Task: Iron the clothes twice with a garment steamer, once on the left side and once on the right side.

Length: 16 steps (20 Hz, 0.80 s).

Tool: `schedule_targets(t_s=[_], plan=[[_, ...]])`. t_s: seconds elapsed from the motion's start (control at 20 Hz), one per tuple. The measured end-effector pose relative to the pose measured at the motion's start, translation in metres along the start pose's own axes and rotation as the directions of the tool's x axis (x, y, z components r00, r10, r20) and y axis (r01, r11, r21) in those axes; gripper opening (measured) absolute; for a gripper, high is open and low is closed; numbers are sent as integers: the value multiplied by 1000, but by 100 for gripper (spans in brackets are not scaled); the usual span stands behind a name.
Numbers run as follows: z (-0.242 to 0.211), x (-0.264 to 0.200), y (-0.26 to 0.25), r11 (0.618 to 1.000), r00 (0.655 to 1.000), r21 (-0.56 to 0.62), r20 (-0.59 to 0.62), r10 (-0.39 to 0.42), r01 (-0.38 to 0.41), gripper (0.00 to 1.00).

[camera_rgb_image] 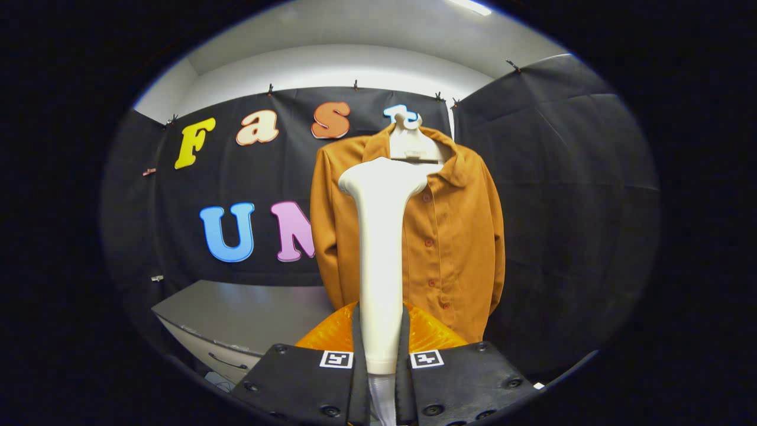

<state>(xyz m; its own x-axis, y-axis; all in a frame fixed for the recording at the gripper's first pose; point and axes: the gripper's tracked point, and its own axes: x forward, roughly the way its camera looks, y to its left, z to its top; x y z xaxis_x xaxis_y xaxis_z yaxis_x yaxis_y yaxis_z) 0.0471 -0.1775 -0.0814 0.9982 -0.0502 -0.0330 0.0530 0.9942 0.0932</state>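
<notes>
A white garment steamer [379, 236] stands upright between my fingers, its handle pinched from both sides by my gripper [381, 349], which is shut on it. Its wide head reaches up in front of the chest of an orange-brown button shirt [455, 231]. The shirt hangs on a white hanger [414, 145] against the black cloth wall, beyond the steamer. The steamer hides a strip of the shirt's left half. I cannot tell whether the head touches the fabric.
A grey cabinet top [236, 310] with a drawer handle [227, 362] lies low to the left of the shirt. An orange translucent piece [429, 334] sits just behind my fingers. Black cloth walls close in on the left, back and right.
</notes>
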Motion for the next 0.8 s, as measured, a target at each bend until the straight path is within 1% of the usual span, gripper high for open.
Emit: schedule_targets(t_s=[0.2,0.35,0.45,0.6,0.8], plan=[[62,-11,-1,1000,992,-3,124,13,-13,20],[87,-9,-13,1000,985,-5,174,15,-14,20],[91,-3,-29,1000,983,-5,184,-1,2,20],[90,13,-62,999,982,17,184,-52,50,20],[69,40,-109,991,981,49,145,-129,123,20]])
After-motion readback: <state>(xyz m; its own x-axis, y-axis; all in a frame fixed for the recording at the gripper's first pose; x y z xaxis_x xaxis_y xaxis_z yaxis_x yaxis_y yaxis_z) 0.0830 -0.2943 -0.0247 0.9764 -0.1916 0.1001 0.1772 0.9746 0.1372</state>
